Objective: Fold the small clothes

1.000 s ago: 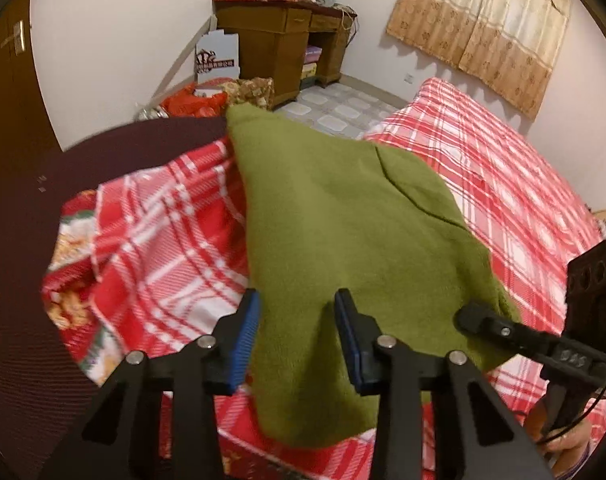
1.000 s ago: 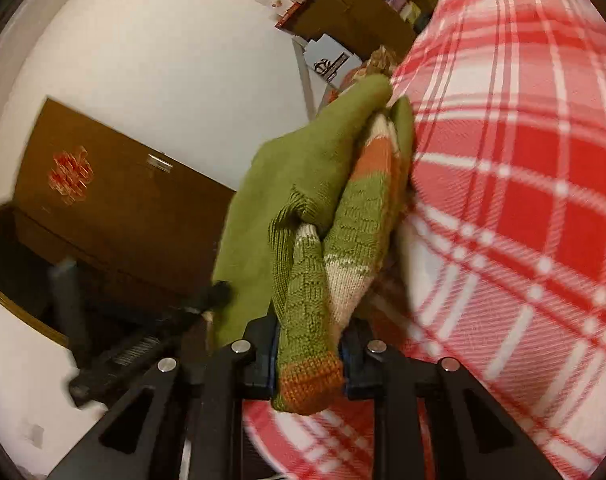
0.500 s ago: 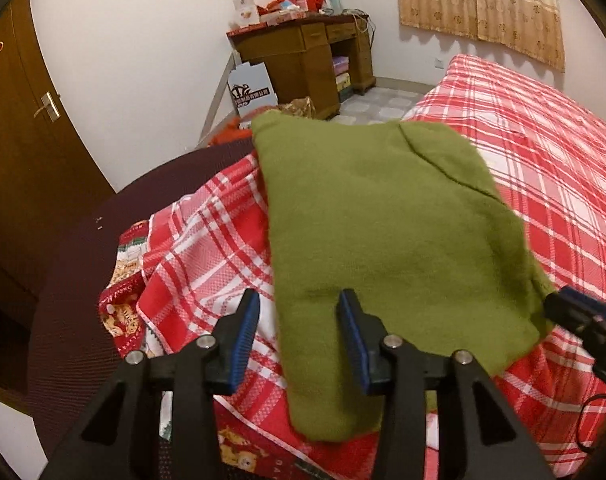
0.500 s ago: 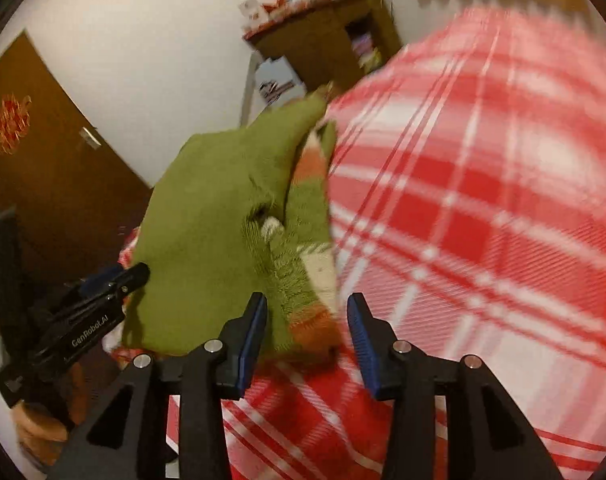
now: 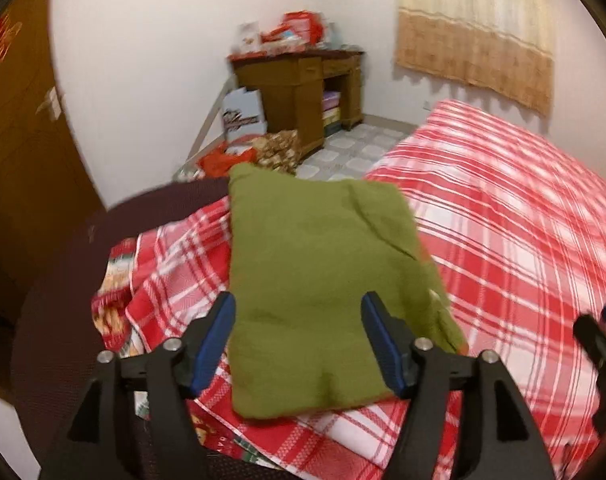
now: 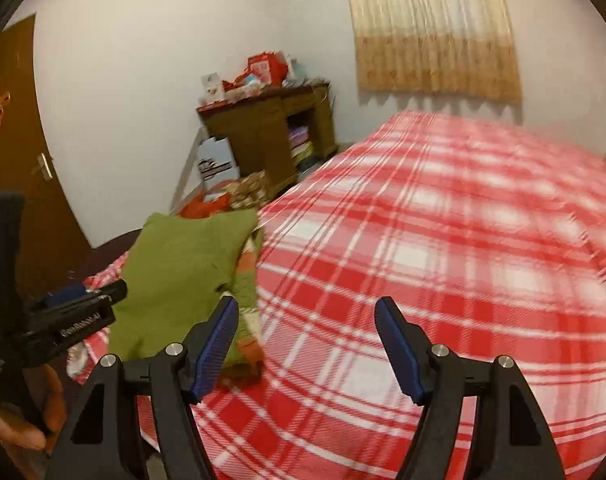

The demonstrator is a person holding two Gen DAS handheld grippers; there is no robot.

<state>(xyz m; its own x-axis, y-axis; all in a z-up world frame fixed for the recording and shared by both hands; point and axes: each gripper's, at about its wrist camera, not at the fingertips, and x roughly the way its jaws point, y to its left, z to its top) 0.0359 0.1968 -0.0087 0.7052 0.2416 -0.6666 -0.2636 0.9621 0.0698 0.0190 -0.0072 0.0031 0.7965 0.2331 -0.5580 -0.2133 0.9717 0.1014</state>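
A folded olive-green knit garment (image 5: pixel 315 280) lies flat on the red plaid bedspread (image 5: pixel 515 248) near the bed's corner. Its orange and cream striped edge shows in the right wrist view (image 6: pixel 247 308), where the green garment (image 6: pixel 179 280) lies at the left. My left gripper (image 5: pixel 299 340) is open and empty, hovering over the garment's near end. My right gripper (image 6: pixel 307 344) is open and empty above the bedspread (image 6: pixel 443 260), to the right of the garment. The left gripper's body (image 6: pixel 75 316) shows at the left of the right wrist view.
A dark maroon bed edge (image 5: pixel 55 280) curves along the left. A wooden desk (image 5: pixel 303 84) piled with red boxes stands at the far wall, with bags and a white carton (image 5: pixel 243 116) on the floor beside it. A brown door (image 6: pixel 23 160) is at the left, a curtain (image 6: pixel 435 32) behind.
My right gripper let go of the garment's striped edge, opened wide and pulled back to the right. My left gripper opened wider and lifted away. The garment now lies flat and folded.
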